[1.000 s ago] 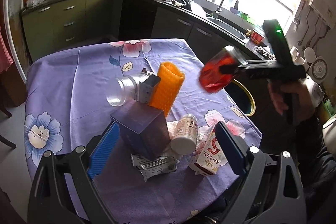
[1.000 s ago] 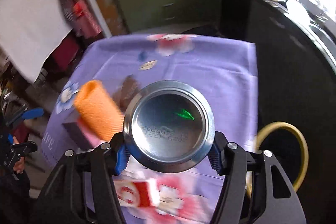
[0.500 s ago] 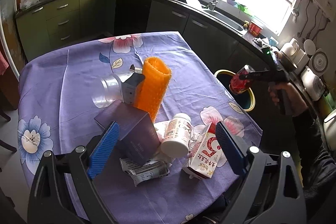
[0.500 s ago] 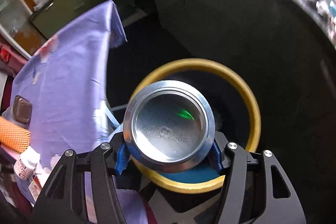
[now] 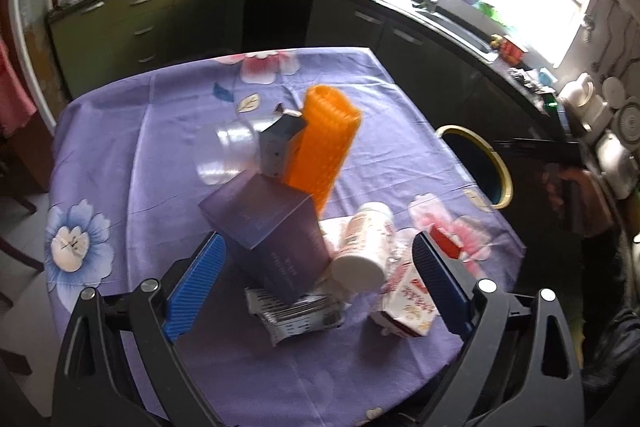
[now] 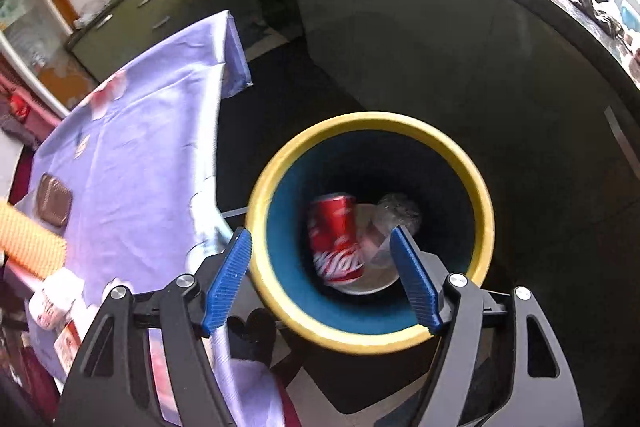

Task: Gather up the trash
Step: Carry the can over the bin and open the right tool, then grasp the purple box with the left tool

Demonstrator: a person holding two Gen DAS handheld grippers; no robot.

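Observation:
My right gripper (image 6: 322, 277) hangs over the yellow-rimmed bin (image 6: 276, 187), its jaws opening with nothing between them. A red soda can (image 6: 336, 239) lies inside the bin beside a clear crumpled wrapper (image 6: 396, 213). My left gripper (image 5: 316, 287) stands open above a trash pile on the purple floral table (image 5: 132, 147): a purple box (image 5: 268, 227), an orange mesh roll (image 5: 324, 147), a white pill bottle (image 5: 364, 243), a red-and-white carton (image 5: 408, 299), a foil packet (image 5: 296, 311) and a clear jar (image 5: 228, 151). The bin (image 5: 476, 163) shows past the table's right edge.
Dark kitchen cabinets (image 5: 420, 59) and a sink counter (image 5: 452, 15) run behind the table and bin. A person's hand (image 5: 576, 195) holds the right gripper at the far right. The tablecloth edge (image 6: 208, 195) hangs close to the bin's left side.
The right gripper carried the red can from over the table to above the bin, then opened; the can now lies inside the bin. The left gripper sank slightly toward the pile.

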